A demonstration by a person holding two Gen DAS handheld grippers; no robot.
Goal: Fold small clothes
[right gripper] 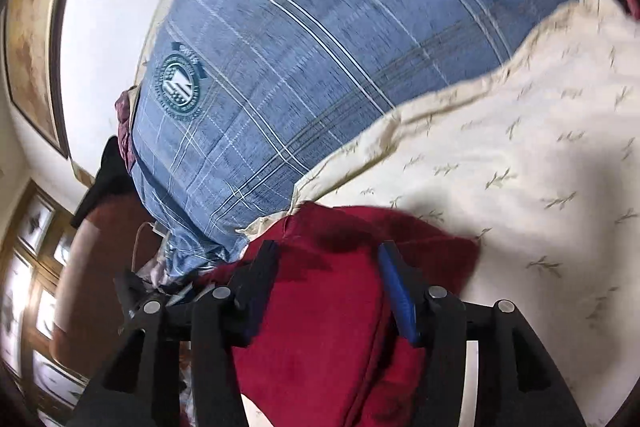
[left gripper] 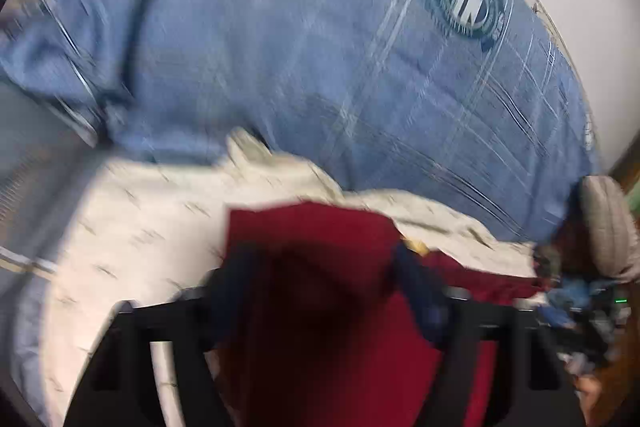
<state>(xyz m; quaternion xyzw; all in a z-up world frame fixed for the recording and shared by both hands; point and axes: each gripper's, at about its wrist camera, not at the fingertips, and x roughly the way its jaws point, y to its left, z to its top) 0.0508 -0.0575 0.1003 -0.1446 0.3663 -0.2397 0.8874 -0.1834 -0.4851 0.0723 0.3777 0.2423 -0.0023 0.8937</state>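
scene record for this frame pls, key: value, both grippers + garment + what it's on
garment: red cloth, bunched, runs between the fingers of both grippers
left gripper: fingers apart, red cloth between them; frame blurred, grip not confirmable
right gripper: fingers apart, red cloth filling the gap; contact with pads unclear
surface: cream sheet with small leaf print
behind: blue plaid bedding with a round emblem
fold state: not folded flat yet
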